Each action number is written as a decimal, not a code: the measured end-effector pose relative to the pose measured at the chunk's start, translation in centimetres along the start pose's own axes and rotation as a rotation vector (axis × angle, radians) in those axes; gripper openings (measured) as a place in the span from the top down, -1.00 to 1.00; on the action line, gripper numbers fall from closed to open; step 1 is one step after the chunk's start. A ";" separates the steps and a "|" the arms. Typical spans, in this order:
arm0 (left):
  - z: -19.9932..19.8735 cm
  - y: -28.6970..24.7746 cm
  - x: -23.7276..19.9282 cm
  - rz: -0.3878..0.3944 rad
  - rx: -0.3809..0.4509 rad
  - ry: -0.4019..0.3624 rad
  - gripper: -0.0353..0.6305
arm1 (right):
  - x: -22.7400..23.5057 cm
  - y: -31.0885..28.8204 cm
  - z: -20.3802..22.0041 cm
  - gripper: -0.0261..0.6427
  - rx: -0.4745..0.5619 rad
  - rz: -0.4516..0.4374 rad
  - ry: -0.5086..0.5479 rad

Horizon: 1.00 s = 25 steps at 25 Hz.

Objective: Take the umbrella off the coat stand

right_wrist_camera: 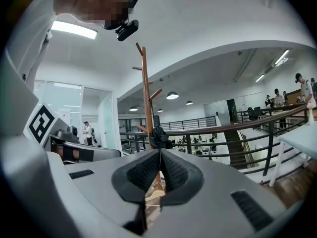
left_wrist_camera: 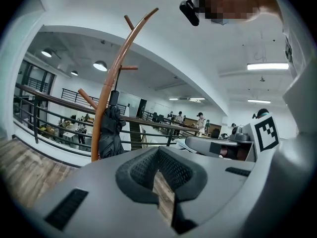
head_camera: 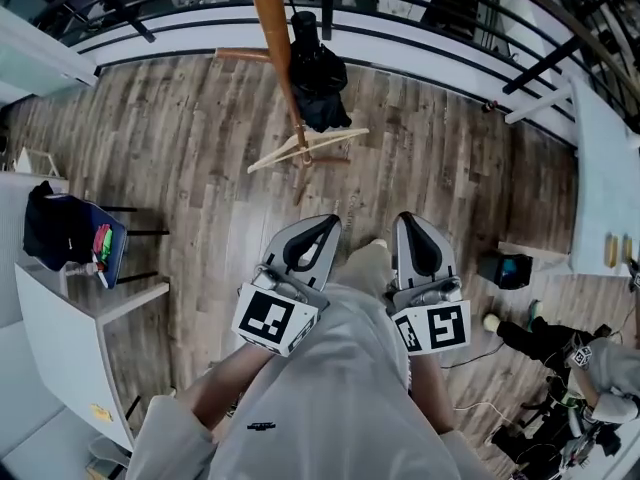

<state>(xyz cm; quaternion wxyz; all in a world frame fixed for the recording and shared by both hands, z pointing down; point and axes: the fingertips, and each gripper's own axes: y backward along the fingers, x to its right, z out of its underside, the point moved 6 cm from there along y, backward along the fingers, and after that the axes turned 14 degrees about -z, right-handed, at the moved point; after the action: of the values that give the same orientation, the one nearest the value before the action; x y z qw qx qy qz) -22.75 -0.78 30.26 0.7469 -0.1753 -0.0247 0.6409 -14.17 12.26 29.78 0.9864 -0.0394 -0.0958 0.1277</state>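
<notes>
Head view looks down on the wood floor (head_camera: 180,168), where the coat stand (head_camera: 272,28) rises near the floor's far edge. A folded black umbrella (head_camera: 318,78) hangs against its pole, just right of it. Well short of it, the left gripper (head_camera: 328,220) and right gripper (head_camera: 408,218) point toward the stand, each with jaws pressed together on nothing

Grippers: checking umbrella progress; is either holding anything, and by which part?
Nothing: left gripper and right gripper are shut, empty; the umbrella hangs on the coat stand.
</notes>
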 end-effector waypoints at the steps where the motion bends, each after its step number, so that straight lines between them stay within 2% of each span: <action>1: -0.1 -0.6 0.0 -0.010 0.000 0.003 0.83 | 0.9 -0.6 -0.2 0.81 0.000 -0.011 0.003; 5: -0.7 -4.1 0.5 -0.093 0.008 0.022 0.83 | 5.8 -3.0 -0.7 0.81 -0.008 -0.094 0.000; 8: -1.2 -7.3 0.7 -0.189 0.007 0.073 0.83 | 9.8 -5.1 -1.6 0.81 -0.021 -0.205 0.017; 11: -1.8 -10.2 1.8 -0.272 0.026 0.080 0.83 | 13.5 -6.5 -2.8 0.81 -0.038 -0.302 0.047; 18: -3.7 -15.5 3.8 -0.478 0.069 0.146 0.83 | 20.0 -9.2 -4.6 0.81 -0.083 -0.523 0.083; 25: -3.4 -19.0 5.0 -0.652 0.085 0.180 0.83 | 24.3 -11.3 -3.6 0.81 -0.128 -0.698 0.058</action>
<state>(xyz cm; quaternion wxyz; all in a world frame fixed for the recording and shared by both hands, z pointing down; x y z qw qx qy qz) -2.91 1.05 31.69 0.9184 -0.1826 0.0134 0.3507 12.41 7.48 31.75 0.9685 -0.0695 -0.0831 -0.2243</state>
